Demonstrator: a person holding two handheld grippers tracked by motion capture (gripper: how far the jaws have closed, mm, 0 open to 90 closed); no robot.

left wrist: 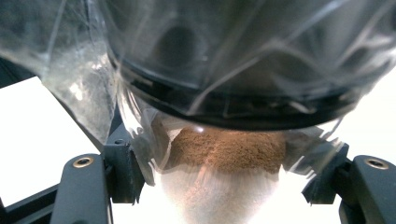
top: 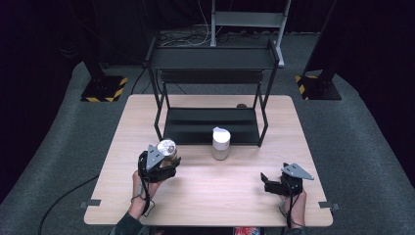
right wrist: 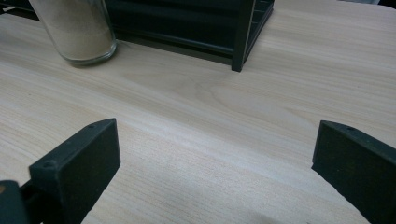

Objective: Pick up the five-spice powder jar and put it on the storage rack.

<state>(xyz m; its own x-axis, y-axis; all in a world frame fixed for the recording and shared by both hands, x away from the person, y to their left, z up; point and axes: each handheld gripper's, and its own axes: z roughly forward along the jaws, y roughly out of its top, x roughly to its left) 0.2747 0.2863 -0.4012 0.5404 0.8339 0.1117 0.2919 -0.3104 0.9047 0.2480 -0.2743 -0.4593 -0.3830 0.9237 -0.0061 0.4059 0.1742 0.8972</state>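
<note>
The left gripper (top: 166, 164) is pinching a jar (top: 167, 149) wrapped in clear plastic film. In the left gripper view its black jaws press on either side of the glass body, just under the dark lid (left wrist: 243, 100), and brown powder (left wrist: 229, 149) shows through the wall. From above, the jar sits at the front left of the table (top: 205, 196), its wrapped top catching the light, its long axis roughly upright or slightly tilted.

A second jar (top: 221, 143) with a white top stands upright to the right of the first, just in front of the black shelf rack (top: 210, 125). The rack lies farther up the table from the held jar, so a lift toward its lower shelf looks like the likely move, and the left hand is the nearer one for it.

The right gripper (top: 266, 182) rests low over the front right of the table with its jaws spread wide and nothing between them. It points across toward the standing jar (right wrist: 74, 30).
</note>
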